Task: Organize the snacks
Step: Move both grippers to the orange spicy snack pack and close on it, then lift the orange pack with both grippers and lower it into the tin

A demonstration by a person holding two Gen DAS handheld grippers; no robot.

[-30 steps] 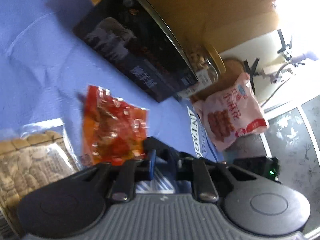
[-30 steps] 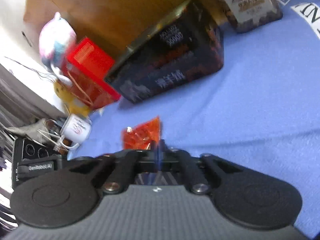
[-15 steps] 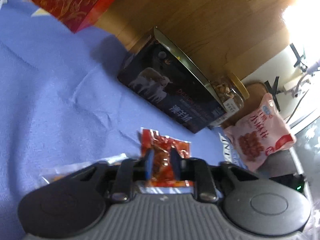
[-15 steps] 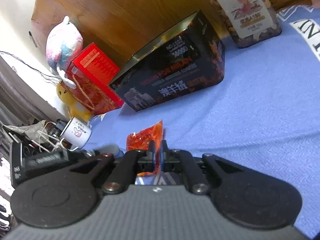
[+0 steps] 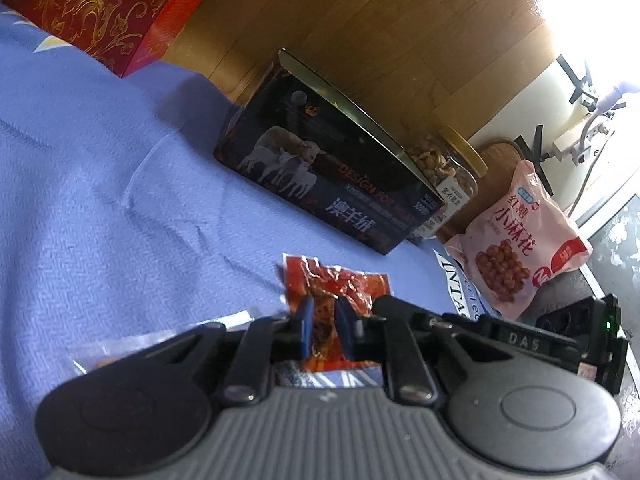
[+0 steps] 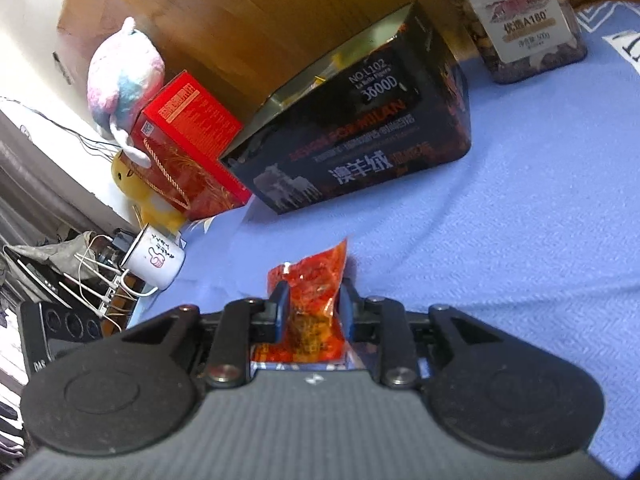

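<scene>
Both sets of jaws were together a second ago and have since come apart, the right more than the left, and the left view has swung up from the cracker bag to take in the boxes at the far edge.

The left gripper (image 5: 324,322) stands with its blue pads a narrow gap apart; the red snack packet (image 5: 340,292) lies flat on the blue cloth (image 5: 100,200) and shows through that gap, and whether the pads touch it cannot be told. Just left of the gripper, the corner of a clear bag (image 5: 160,340) peeks out from behind its body.

The right gripper (image 6: 314,312) has its jaws wider, and a red packet (image 6: 312,296) sits between the pads, its upper corner sticking up past them; the pads are close beside the film without clearly pressing it.

Farther off stands the dark box with sheep on it (image 5: 332,184), near the wooden wall. Left of it is a red box with gold ornament (image 5: 100,8); right of it a jar of nuts with a gold lid (image 5: 448,164), then a pink snack bag (image 5: 520,240). In the right view a pastel plush toy (image 6: 124,72) and a white mug (image 6: 156,260) sit at the far left.
</scene>
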